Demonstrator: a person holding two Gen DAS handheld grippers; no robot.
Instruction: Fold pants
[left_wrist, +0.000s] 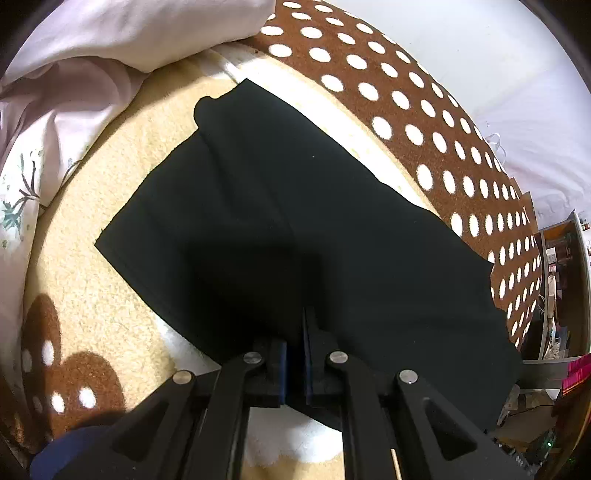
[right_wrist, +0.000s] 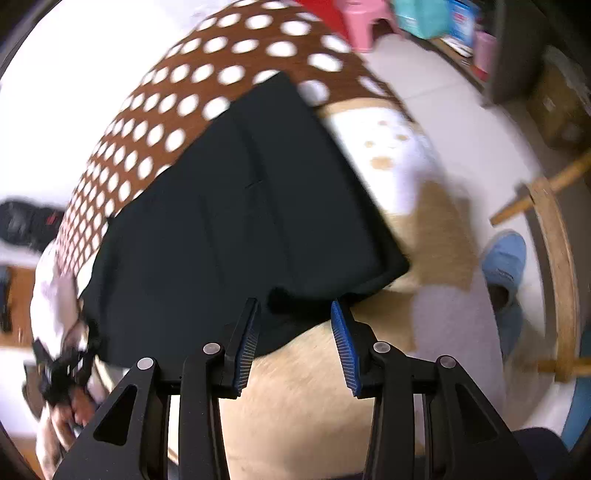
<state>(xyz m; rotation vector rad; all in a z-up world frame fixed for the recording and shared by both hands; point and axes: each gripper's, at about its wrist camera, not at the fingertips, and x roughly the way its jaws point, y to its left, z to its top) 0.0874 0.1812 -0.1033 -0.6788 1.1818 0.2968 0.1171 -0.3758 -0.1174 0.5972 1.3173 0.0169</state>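
Note:
The black pants (left_wrist: 295, 229) lie folded flat on a cream and brown spotted blanket (left_wrist: 406, 99). My left gripper (left_wrist: 295, 332) is shut on the near edge of the pants, its blue pads pinching the cloth. In the right wrist view the pants (right_wrist: 240, 206) show as a dark folded slab on the same blanket (right_wrist: 177, 99). My right gripper (right_wrist: 295, 314) is open, its jaws on either side of the pants' near corner and not touching it. That view is blurred by motion.
A pale pink quilt (left_wrist: 92, 55) is bunched at the far left. A pink stool (right_wrist: 365, 18) and shelves stand beyond the blanket. A wooden frame (right_wrist: 554, 236) and a blue slipper (right_wrist: 506, 258) are on the floor at right. A person's hand (right_wrist: 62, 402) shows at lower left.

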